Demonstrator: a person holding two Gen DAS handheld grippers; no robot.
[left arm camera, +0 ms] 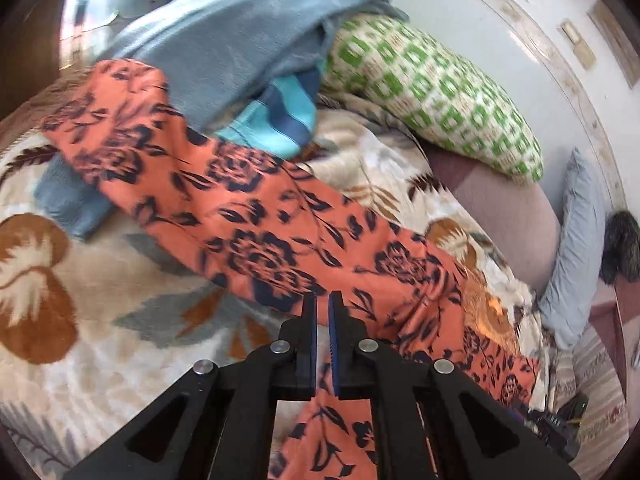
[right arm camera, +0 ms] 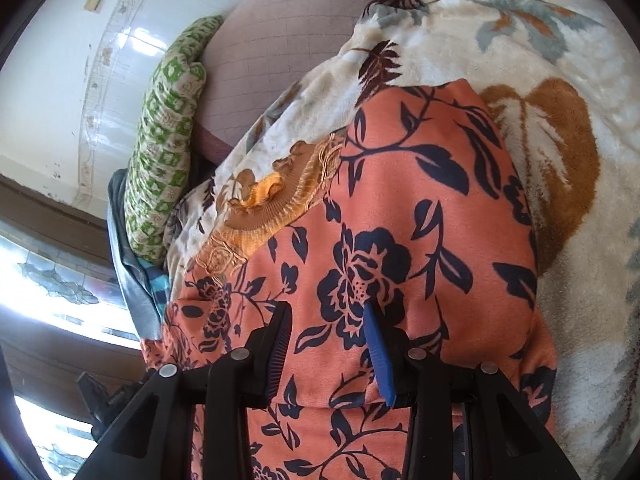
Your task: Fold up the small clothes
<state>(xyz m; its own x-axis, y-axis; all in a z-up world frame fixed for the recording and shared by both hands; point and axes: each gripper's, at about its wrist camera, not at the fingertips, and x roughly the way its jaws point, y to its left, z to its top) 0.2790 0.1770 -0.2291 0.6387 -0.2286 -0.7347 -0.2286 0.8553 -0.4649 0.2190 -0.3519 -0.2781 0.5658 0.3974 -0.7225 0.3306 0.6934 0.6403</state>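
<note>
An orange garment with a dark floral print [left arm camera: 256,220] lies stretched diagonally across a cream leaf-pattern blanket [left arm camera: 100,280]. My left gripper [left arm camera: 322,300] hovers at its lower edge with jaws nearly closed, a thin gap between the pads and no cloth seen in it. In the right wrist view the same garment [right arm camera: 400,220] lies under my right gripper [right arm camera: 326,312], which is open above the cloth. An orange embroidered band [right arm camera: 272,200] shows at its left edge.
A blue-grey garment [left arm camera: 224,40] and a turquoise striped cloth [left arm camera: 280,120] lie piled behind the orange one. A green-and-white patterned pillow [left arm camera: 432,92] leans against the wall. A pale blue pillow [left arm camera: 576,248] and a mauve mattress [left arm camera: 504,208] sit at right.
</note>
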